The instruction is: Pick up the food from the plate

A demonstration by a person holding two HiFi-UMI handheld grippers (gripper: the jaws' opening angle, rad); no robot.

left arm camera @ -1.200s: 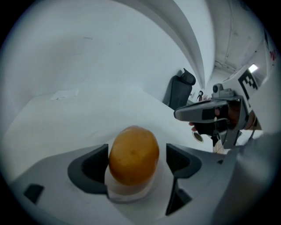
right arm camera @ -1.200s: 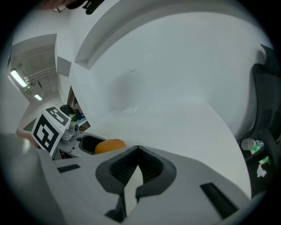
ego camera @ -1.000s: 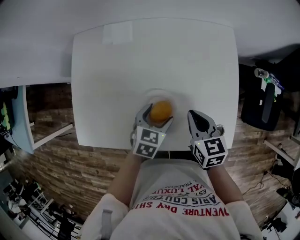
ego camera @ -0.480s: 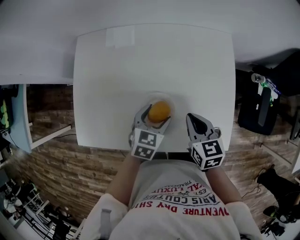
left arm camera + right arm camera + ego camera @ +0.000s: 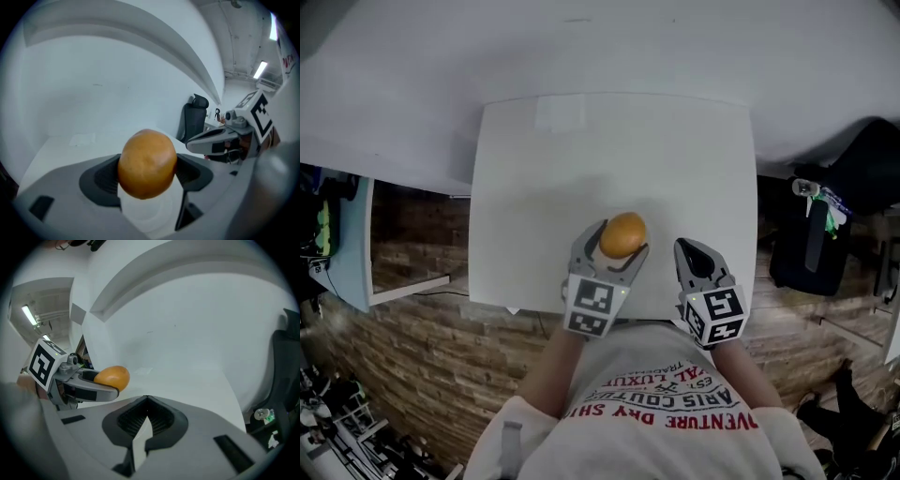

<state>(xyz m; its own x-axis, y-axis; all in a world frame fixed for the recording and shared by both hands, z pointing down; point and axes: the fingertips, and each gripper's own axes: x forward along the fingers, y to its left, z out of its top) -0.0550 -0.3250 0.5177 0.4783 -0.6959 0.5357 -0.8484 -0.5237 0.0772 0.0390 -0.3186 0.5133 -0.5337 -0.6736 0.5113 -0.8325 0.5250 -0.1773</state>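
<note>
Orange (image 5: pixel 623 232) hangs over the near half of the table, grasped by the left gripper (image 5: pixel 622 240).

Wood-plank floor (image 5: pixel 441 347) surrounds a plain white table (image 5: pixel 609 159) with no print on it. At the near edge stands the person, whose white T-shirt (image 5: pixel 666 412) carries red lettering seen upside down from the head view. Only parts can be read, among them "COUTU" and "VENTURE". A black office chair (image 5: pixel 192 122) stands beyond the table's edge in the left gripper view.

Each gripper is grey and carries a cube of black-and-white square markers. The left one's cube (image 5: pixel 592 305) lies close to the person's chest, and the right one's cube (image 5: pixel 714 317) is beside it. No words show on either cube.

The left gripper's fingers (image 5: pixel 101 180) stand wide, and their dark ribbed pads press on both sides of the orange (image 5: pixel 147 164). The right gripper (image 5: pixel 692 248) is just to the right of it. Its fingers (image 5: pixel 161 420) are clenched together on nothing, with the tips meeting over the table.

A small white round plate (image 5: pixel 150 215) shows below the held fruit, through the gap between the left fingers.

The orange is round, slightly egg-shaped and deep yellow-orange, with a dull, finely dimpled peel. It bears no sticker or label.
</note>
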